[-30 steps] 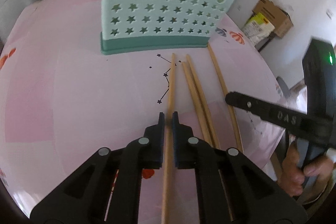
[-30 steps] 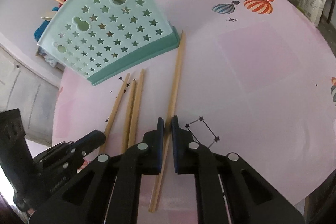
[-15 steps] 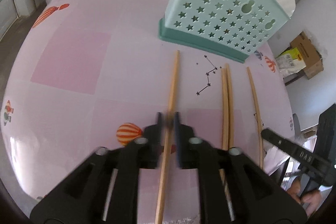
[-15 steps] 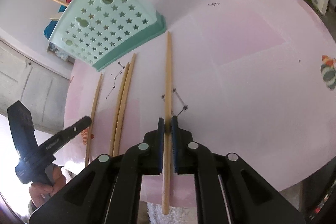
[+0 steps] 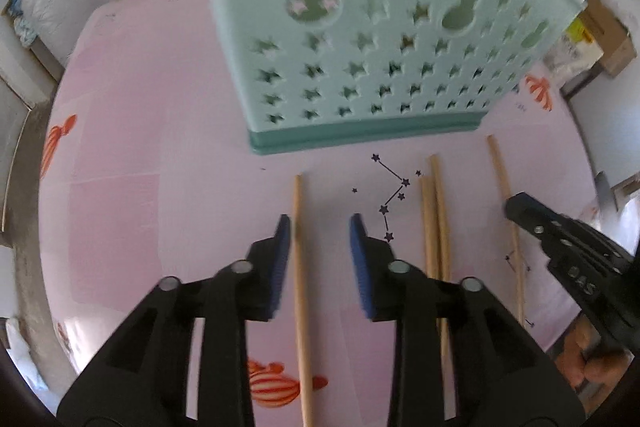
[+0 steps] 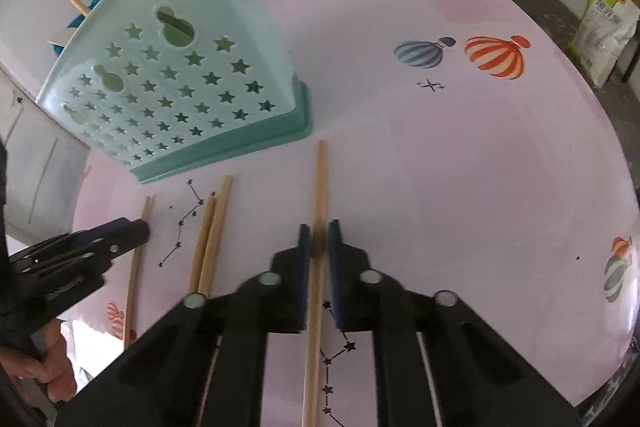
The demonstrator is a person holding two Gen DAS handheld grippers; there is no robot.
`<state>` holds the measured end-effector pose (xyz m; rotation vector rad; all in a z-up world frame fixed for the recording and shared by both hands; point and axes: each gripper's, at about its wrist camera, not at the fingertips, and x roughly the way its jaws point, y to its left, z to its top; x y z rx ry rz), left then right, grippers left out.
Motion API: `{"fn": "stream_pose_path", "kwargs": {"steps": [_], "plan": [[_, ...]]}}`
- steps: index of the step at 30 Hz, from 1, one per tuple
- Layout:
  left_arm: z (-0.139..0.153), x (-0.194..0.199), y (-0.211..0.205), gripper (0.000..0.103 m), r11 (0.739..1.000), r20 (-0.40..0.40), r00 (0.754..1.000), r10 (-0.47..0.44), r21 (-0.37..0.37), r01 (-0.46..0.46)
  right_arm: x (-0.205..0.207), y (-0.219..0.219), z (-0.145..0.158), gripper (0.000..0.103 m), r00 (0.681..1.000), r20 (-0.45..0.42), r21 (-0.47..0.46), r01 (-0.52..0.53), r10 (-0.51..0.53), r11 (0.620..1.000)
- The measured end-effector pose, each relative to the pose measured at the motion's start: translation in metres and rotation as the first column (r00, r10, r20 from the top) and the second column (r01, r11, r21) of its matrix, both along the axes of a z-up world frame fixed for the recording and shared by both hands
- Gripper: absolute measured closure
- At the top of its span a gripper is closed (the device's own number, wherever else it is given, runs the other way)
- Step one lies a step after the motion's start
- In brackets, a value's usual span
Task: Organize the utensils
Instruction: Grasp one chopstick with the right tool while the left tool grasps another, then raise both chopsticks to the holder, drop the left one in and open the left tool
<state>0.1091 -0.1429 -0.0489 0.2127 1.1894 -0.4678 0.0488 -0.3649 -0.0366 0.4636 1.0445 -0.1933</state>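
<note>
1. Chopstick sits clamped between the pads of the right claw, its tip reaching toward the mint utensil holder.
2. Left claw stands apart; another chopstick lies between its pads, close to the left one, with no pad pressing on it.
3. Two paired chopsticks and a single one lie beside it on the pink bench.

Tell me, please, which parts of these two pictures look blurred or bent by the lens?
Left wrist view: the green basket is smeared by motion, and the table edge curves. Right wrist view: mostly sharp; only the chopstick blurs between the claw's pads.
</note>
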Motion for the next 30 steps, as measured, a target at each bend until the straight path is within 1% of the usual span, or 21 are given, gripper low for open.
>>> {"fn": "stream_pose_path", "kwargs": {"steps": [2,3,4,6,8,10,11,12,13,14,16,18,20,23,24,25,26,28,29,30], "plan": [[-0.002,-0.001,-0.005,0.086,1.000,0.028,1.000,-0.006,-0.005,0.007,-0.007,-0.007,0.002,0.096,1.000,-0.001,0.011,-0.003,0.003,1.000],[-0.003,-0.002,-0.005,0.095,1.000,0.037,0.999,-0.006,-0.005,0.006,-0.009,-0.008,0.003,0.096,1.000,-0.008,0.014,-0.006,0.007,1.000],[-0.004,-0.002,-0.003,0.099,1.000,0.030,1.000,0.001,-0.020,0.000,-0.010,-0.009,0.003,0.096,1.000,-0.013,0.014,-0.008,0.008,1.000],[-0.004,-0.002,0.003,0.099,0.998,0.007,1.000,0.022,-0.060,-0.021,-0.011,-0.013,0.003,0.096,1.000,-0.021,0.030,-0.012,0.013,0.999],[-0.005,-0.002,0.012,0.099,0.994,-0.034,0.999,0.030,-0.107,-0.034,-0.012,-0.020,0.002,0.096,0.999,-0.031,0.056,-0.028,0.030,0.998],[-0.006,-0.001,0.018,0.098,0.990,-0.060,0.998,0.022,-0.136,-0.030,-0.009,-0.021,0.001,0.095,0.997,-0.052,0.086,-0.060,0.065,0.995],[-0.006,0.001,0.019,0.097,0.989,-0.071,0.997,0.011,-0.144,-0.021,-0.010,-0.020,0.003,0.095,0.995,-0.058,0.086,-0.072,0.077,0.994],[-0.006,0.001,0.019,0.094,0.989,-0.074,0.997,-0.003,-0.149,-0.008,-0.010,-0.021,0.003,0.094,0.994,-0.068,0.082,-0.084,0.090,0.993],[-0.006,0.002,0.018,0.089,0.989,-0.069,0.997,-0.024,-0.151,0.013,-0.008,-0.021,0.003,0.089,0.992,-0.080,0.083,-0.094,0.100,0.992],[-0.006,0.003,0.016,0.088,0.989,-0.058,0.997,-0.043,-0.142,0.034,-0.007,-0.021,0.005,0.083,0.991,-0.082,0.083,-0.099,0.106,0.992],[-0.005,0.003,0.014,0.087,0.991,-0.029,0.997,-0.074,-0.112,0.071,-0.002,-0.019,0.007,0.080,0.990,-0.093,0.065,-0.104,0.110,0.992],[-0.004,-0.001,0.003,0.087,0.991,0.006,0.994,-0.112,-0.072,0.112,0.004,-0.016,0.009,0.080,0.987,-0.108,0.036,-0.113,0.116,0.993],[-0.003,-0.006,-0.012,0.088,0.987,0.052,0.986,-0.158,-0.015,0.159,0.007,-0.013,0.010,0.080,0.986,-0.114,0.005,-0.120,0.119,0.993],[-0.005,-0.008,-0.017,0.089,0.985,0.079,0.982,-0.171,0.010,0.170,0.010,-0.010,0.010,0.080,0.987,-0.117,-0.026,-0.115,0.111,0.993],[-0.005,-0.007,-0.019,0.093,0.986,0.084,0.982,-0.166,0.013,0.166,0.011,-0.008,0.010,0.081,0.987,-0.119,-0.035,-0.115,0.110,0.993],[-0.005,-0.007,-0.019,0.098,0.987,0.097,0.982,-0.160,0.020,0.159,0.013,-0.006,0.010,0.083,0.987,-0.122,-0.060,-0.116,0.108,0.991],[-0.006,-0.006,-0.019,0.098,0.987,0.105,0.982,-0.159,0.021,0.158,0.015,-0.003,0.009,0.087,0.987,-0.122,-0.076,-0.113,0.103,0.991],[-0.006,-0.003,-0.018,0.100,0.989,0.102,0.984,-0.144,0.000,0.145,0.022,0.006,0.007,0.092,0.989,-0.119,-0.111,-0.106,0.092,0.988],[-0.006,-0.002,-0.019,0.100,0.990,0.096,0.986,-0.137,-0.010,0.139,0.026,0.012,0.006,0.096,0.989,-0.118,-0.114,-0.099,0.085,0.989],[-0.006,0.000,-0.017,0.100,0.991,0.089,0.987,-0.131,-0.022,0.133,0.026,0.010,0.005,0.096,0.991,-0.112,-0.107,-0.085,0.073,0.991]]}}
